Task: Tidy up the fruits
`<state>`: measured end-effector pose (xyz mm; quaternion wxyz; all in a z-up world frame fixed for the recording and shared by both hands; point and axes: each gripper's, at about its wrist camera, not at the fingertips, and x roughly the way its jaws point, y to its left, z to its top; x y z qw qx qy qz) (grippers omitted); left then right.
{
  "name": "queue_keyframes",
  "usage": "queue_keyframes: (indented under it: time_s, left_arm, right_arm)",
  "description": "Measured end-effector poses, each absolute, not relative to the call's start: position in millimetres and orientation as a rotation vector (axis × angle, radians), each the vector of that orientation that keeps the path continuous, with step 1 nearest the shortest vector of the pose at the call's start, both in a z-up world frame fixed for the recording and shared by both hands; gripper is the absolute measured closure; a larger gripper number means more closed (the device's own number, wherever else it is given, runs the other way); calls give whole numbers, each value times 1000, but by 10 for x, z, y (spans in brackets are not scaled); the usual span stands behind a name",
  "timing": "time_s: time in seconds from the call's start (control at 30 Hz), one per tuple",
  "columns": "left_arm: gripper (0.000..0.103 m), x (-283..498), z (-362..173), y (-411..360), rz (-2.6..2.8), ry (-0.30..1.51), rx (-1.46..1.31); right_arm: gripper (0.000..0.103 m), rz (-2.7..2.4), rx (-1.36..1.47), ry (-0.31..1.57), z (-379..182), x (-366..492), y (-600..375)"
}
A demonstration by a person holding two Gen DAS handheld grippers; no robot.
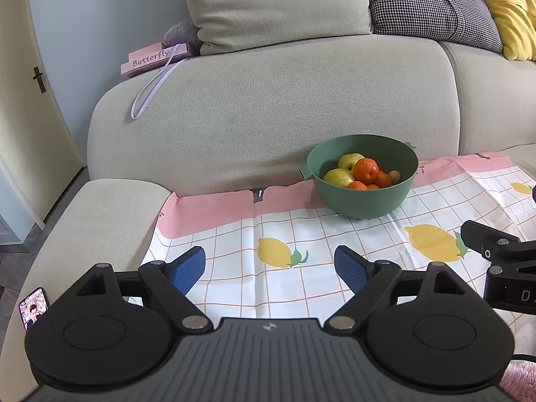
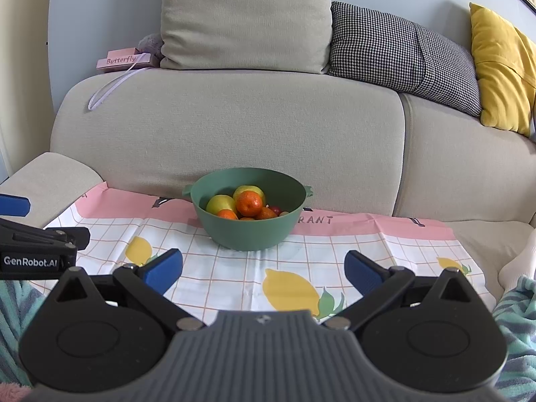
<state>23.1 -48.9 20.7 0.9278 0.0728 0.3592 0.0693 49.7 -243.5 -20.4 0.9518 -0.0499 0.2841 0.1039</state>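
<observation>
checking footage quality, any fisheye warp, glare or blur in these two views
Left wrist view: strong fisheye bend on the beige sofa back, dark corners, green plastic bowl sharp. Right wrist view: same curvature, soft daylight, faint sheen on the lemon-print cloth, no blur.

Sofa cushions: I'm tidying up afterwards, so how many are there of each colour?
Plain beige fabric cushion: 1
Black-and-white houndstooth cushion: 1
Mustard-yellow cushion: 1
Total: 3
</observation>
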Motion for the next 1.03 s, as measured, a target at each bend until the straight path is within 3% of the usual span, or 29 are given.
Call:
queue_keyframes:
  time_s: [1.03]
  left_arm:
    - [2, 226, 227, -481, 137, 727, 144]
  right_arm:
    - [4, 210, -102, 582, -202, 496, -2432]
